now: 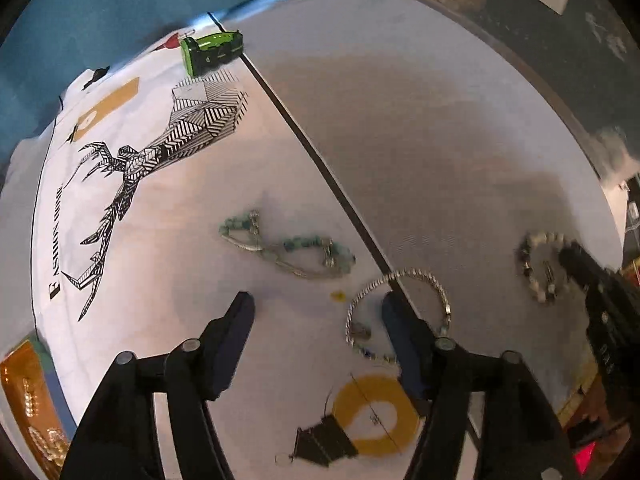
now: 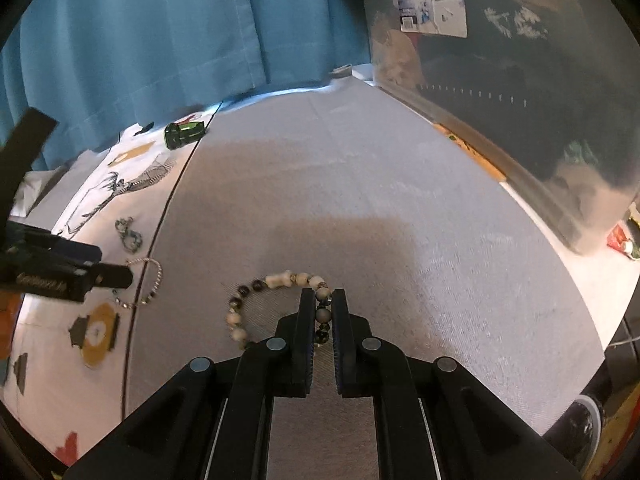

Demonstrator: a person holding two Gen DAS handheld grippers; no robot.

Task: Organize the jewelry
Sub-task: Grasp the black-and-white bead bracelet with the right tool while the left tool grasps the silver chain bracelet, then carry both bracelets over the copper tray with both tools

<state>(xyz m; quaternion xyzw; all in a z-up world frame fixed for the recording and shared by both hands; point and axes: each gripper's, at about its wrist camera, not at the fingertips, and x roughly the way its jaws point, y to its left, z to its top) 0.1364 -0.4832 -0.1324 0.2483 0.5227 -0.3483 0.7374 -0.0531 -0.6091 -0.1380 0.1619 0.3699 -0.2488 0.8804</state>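
Note:
A white, grey and black beaded bracelet (image 2: 256, 292) lies on the grey mat. My right gripper (image 2: 322, 300) is shut on its right side; it also shows in the left wrist view (image 1: 540, 268). My left gripper (image 1: 318, 304) is open and empty just above the cloth. A silver chain bracelet (image 1: 400, 300) lies at its right finger, across the black seam; it also shows in the right wrist view (image 2: 150, 280). A turquoise bead and silver bracelet (image 1: 288, 244) lies beyond the left fingertips on the printed white cloth.
A green toy car (image 1: 212, 52) stands at the far end of the seam. The printed white cloth (image 1: 160, 200) is on the left, the grey mat (image 2: 360, 200) on the right. A blue curtain (image 2: 160, 40) hangs behind. A clear storage bin (image 2: 520, 100) borders the mat's right edge.

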